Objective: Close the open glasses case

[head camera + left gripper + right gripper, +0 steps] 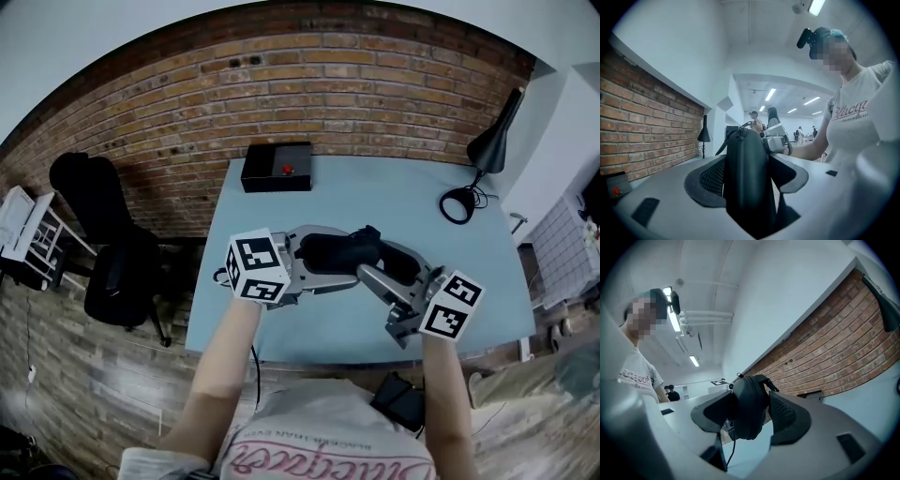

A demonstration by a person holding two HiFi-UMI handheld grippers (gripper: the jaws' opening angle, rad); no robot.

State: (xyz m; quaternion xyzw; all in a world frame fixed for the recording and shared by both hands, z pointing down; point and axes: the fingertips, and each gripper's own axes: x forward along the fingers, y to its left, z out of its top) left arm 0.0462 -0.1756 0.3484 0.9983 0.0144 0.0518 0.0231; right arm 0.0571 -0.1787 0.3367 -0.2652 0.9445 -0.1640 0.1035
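Observation:
A black zip glasses case point(342, 249) hangs above the light blue table point(375, 192), between both grippers, its two halves lying together. My left gripper point(314, 264) comes in from the left. In the left gripper view point(747, 183) its pads point(705, 180) press on the sides of the case point(745, 178). From the lower right, my right gripper point(380, 269) reaches the case's other end. In the right gripper view the jaws point(750, 417) stand wide, with the case point(749, 404) between them and a slim gap at the right pad point(787, 416). A thin cord point(729, 446) dangles from the case.
A black box with a red button point(277, 167) sits at the table's far edge by the brick wall. A black desk lamp point(494, 142) with a ring base point(459, 204) stands at the right. A black office chair point(117, 262) stands left of the table.

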